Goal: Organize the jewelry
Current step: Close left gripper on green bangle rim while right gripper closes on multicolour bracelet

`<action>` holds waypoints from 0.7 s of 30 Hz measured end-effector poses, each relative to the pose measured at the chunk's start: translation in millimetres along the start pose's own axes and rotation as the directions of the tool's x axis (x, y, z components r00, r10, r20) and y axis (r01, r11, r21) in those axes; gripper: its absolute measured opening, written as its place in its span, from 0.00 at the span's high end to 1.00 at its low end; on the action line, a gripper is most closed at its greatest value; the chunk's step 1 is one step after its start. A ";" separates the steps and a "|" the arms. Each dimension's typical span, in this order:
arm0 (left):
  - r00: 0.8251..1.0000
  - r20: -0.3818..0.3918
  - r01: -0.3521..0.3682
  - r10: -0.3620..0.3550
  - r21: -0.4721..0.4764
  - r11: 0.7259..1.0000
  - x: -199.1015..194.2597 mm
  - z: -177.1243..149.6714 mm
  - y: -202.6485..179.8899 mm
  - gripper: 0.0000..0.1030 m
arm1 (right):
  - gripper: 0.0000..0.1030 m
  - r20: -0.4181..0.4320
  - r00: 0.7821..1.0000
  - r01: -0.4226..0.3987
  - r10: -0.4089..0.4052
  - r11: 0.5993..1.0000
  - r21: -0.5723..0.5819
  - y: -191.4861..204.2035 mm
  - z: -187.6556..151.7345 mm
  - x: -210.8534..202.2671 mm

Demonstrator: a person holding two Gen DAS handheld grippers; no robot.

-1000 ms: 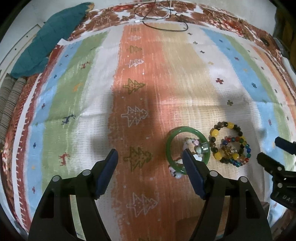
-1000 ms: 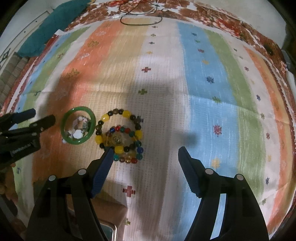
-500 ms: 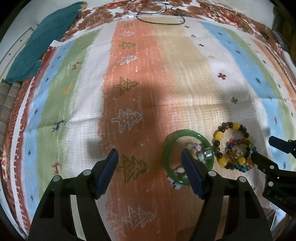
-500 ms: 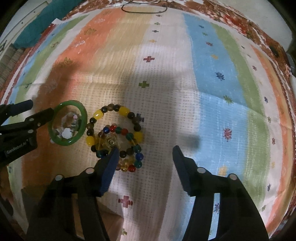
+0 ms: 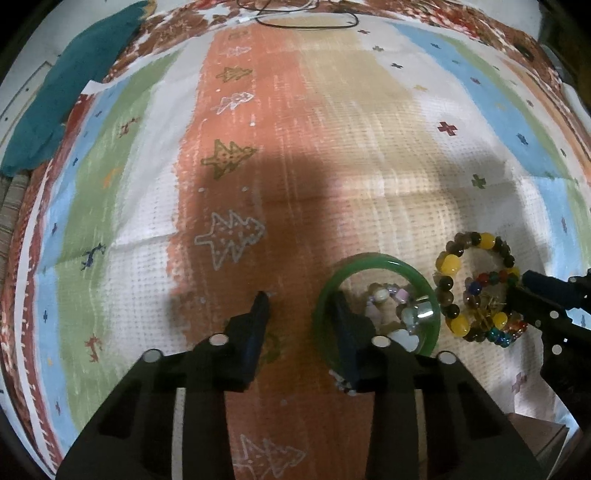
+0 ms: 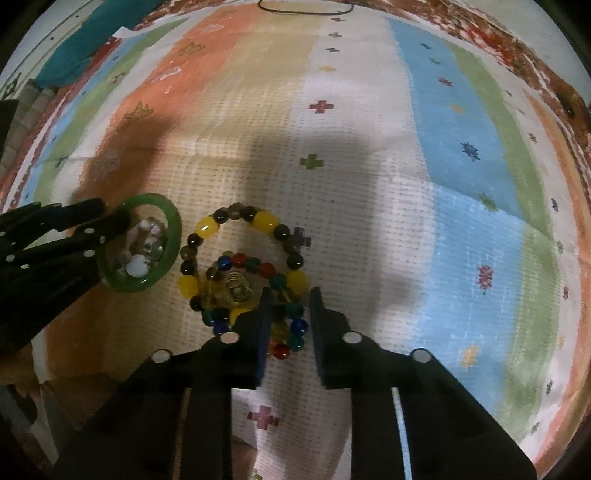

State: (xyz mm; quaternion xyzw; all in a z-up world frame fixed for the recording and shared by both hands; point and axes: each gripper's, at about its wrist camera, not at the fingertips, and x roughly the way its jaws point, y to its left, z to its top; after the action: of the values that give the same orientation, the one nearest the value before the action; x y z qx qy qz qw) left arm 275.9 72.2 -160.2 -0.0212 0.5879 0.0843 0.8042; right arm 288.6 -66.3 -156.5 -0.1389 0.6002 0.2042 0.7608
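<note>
1. Fingers (image 5: 260, 314) of the left gripper (image 5: 301, 306) are seen spread apart, with one finger set on the orange stripe of the striped cloth (image 5: 332, 147) and the other placed inside the green bangle (image 5: 376, 258), so that the bangle's rim is straddled; whether the rim is touched cannot be told.
2. A small pale bead bracelet (image 5: 399, 306) is shown lying within the green bangle.
3. The right gripper (image 6: 288, 299) is shown with its fingers drawn close together around a strand of the multicoloured bead bracelet (image 6: 240, 260); a narrow gap is left between them, and whether the beads are gripped cannot be told.
4. The yellow-and-brown bead bracelet (image 6: 236, 221) is laid just beside the bangle, with the multicoloured one overlapping it.
5. A gold charm (image 6: 238, 290) is seen among the beads.
6. A teal cloth (image 5: 66, 96) and a black cord (image 5: 306, 22) are seen at the far edge.
</note>
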 end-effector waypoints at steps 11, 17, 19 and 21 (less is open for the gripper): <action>1.000 0.018 -0.001 0.001 -0.002 1.000 -15.5 0.4 -5.6 0.93 | 0.89 0.024 1.000 0.010 -0.010 1.000 -0.013 7.5 -4.8 -9.3; 0.999 0.032 0.005 -0.004 -0.016 1.000 -27.1 -1.8 -5.4 0.93 | 0.89 0.061 0.998 0.011 -0.011 1.000 -0.004 6.0 -6.4 -24.1; 0.999 0.034 0.006 -0.005 -0.021 1.000 -29.8 -2.9 -4.8 0.93 | 0.89 0.077 0.997 0.009 -0.009 1.000 -0.001 6.0 -6.3 -31.4; 0.999 0.039 0.008 -0.007 -0.027 1.000 -33.5 -3.3 -4.1 0.93 | 0.89 0.084 0.996 0.000 0.000 1.000 -0.005 6.5 -5.9 -37.5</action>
State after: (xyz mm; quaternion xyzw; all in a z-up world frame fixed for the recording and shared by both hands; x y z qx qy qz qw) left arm 263.6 64.0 -129.6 -0.0327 0.5708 0.0896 0.8155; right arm 273.0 -68.8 -121.3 -0.1322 0.5670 0.2113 0.7851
